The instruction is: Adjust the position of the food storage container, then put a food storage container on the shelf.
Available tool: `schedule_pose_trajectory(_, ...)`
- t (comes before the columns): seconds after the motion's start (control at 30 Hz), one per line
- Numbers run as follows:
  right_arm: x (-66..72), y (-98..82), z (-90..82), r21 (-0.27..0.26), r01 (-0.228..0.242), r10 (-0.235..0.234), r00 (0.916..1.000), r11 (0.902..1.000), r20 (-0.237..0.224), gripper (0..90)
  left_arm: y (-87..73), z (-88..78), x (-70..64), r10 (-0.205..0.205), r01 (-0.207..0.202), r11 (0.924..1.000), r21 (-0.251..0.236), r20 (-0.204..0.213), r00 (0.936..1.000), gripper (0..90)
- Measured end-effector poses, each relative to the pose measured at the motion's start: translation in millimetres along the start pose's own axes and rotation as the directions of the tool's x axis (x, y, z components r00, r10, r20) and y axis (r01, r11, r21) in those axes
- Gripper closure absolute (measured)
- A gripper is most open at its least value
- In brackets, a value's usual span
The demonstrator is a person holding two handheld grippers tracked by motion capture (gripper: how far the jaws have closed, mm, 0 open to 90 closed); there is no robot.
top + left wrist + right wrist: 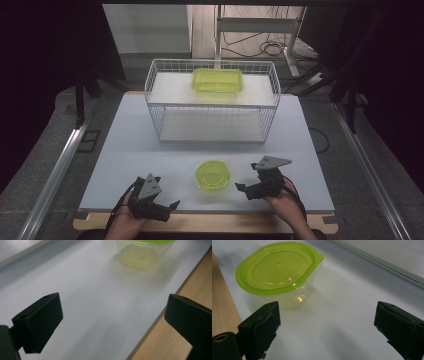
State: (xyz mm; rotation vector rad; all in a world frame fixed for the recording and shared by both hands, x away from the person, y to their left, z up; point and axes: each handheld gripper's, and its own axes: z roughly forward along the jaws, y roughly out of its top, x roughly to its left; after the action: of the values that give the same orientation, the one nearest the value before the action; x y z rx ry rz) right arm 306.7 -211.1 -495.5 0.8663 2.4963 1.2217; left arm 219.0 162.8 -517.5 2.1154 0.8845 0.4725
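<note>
The round lidded container [212, 174] sits on the table [125, 150] near the front edge, between the left gripper [167, 207] and right gripper [243, 188], both wide open and empty.

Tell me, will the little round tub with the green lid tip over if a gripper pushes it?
Probably it slides: the round tub looks empty, so likely light, on a smooth white table. Pushed high at its lid, it might tip, since the base looks narrower than the top.
</note>
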Motion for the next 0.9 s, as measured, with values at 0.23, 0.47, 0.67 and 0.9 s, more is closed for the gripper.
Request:
schedule_pose_trajectory(0.23, 0.7, -1.6, 2.7, 0.023, -0.021, 0.021, 0.9998, 0.9995, 0.004, 5.9, -8.3, 1.1, 0.6, 0.041, -0.04, 0.9991, 0.009, -0.044, 0.9982, 1.3)
schedule_pose_trajectory(0.47, -1.0, -1.3, 4.1, 0.038, -0.046, 0.046, 0.9989, 0.9982, 0.013, 2.2, -10.4, 1.5, 1.8, 0.05, -0.05, 0.9987, 0.009, -0.06, 0.9969, 1.3)
schedule_pose_trajectory(0.67, -0.3, 2.5, 3.5, 0.06, -0.041, 0.042, 0.9991, 0.9974, -0.008, 7.3, -12.3, 4.0, 0.6, 0.069, -0.068, 0.9975, 0.019, -0.068, 0.9953, 1.3)
schedule_pose_trajectory(0.9, -5.4, 19.4, 1.5, 0.058, -0.102, 0.107, 0.9909, 0.9931, -0.082, 18.9, -11.5, 6.1, -2.0, 0.088, -0.087, 0.9961, 0.016, -0.086, 0.9924, 1.3)
